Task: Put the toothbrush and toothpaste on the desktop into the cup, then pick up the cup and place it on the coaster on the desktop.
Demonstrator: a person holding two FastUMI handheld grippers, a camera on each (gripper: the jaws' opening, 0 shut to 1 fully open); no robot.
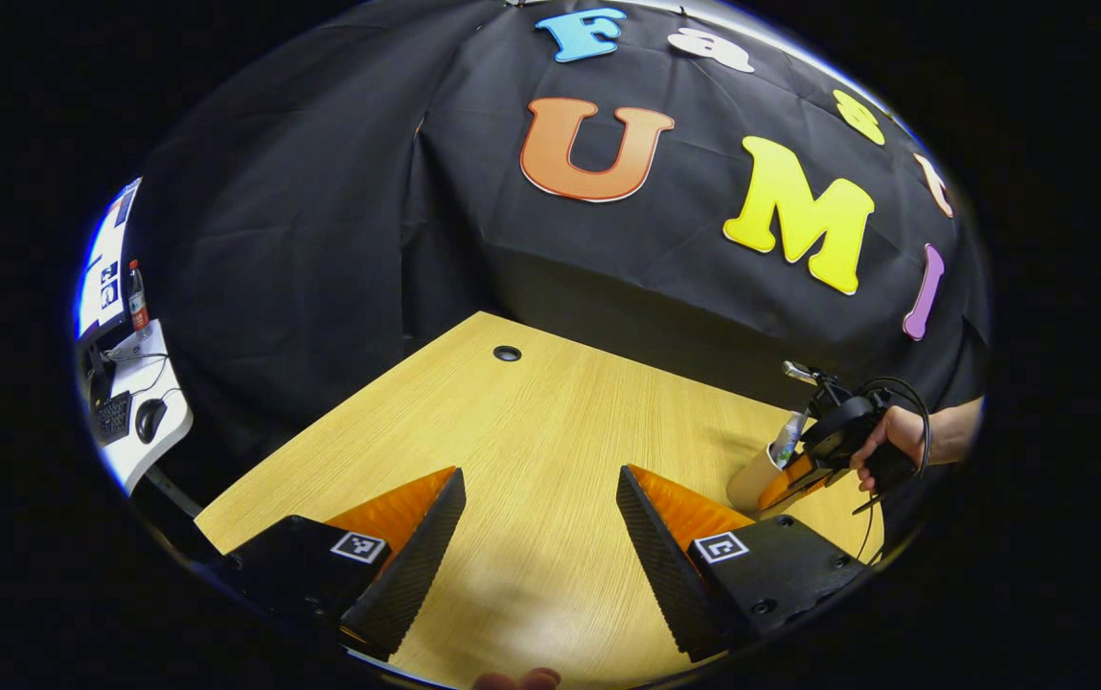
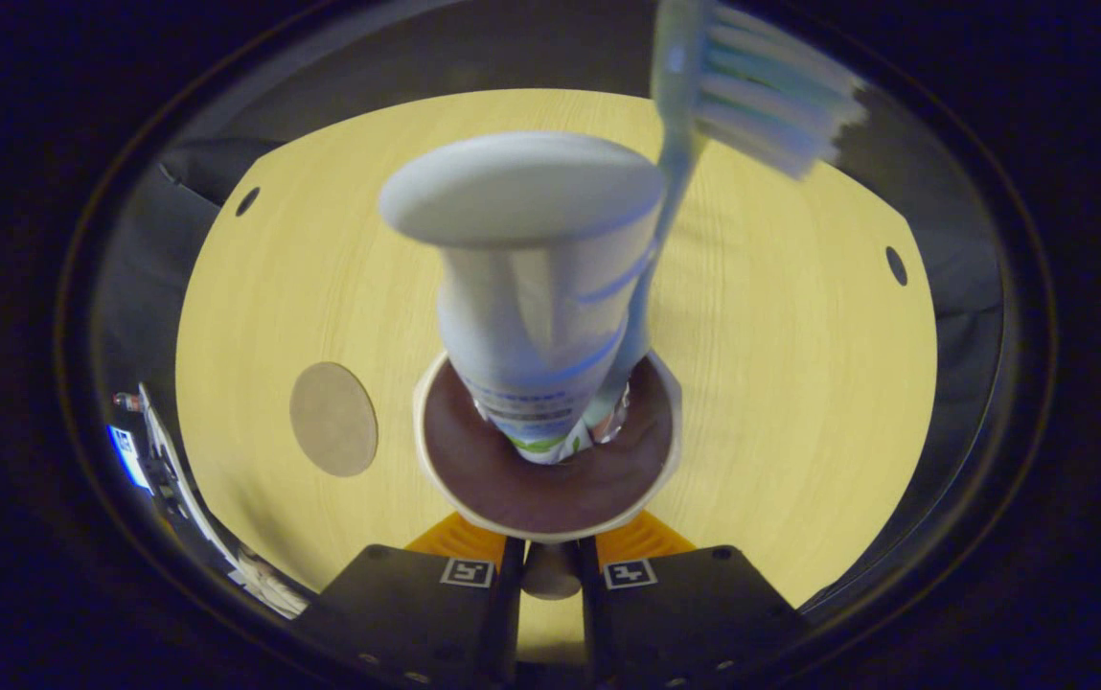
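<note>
Both items already stand in the tan paper cup [image 2: 546, 470]: the white toothpaste tube [image 2: 531, 287] and pale-blue toothbrush [image 2: 675, 172]. Our right gripper [image 2: 548, 565] clamps the cup's near wall; the round brown coaster [image 2: 333, 419] lies just left of it on the wooden desktop [image 2: 799, 383]. Our left gripper [image 1: 540, 537] hovers, fingers apart.

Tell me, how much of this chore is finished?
The toothbrush and toothpaste already stand in the cup. The right gripper is closed on the cup's wall; the left gripper is open. The cup must yet go onto the coaster.
</note>
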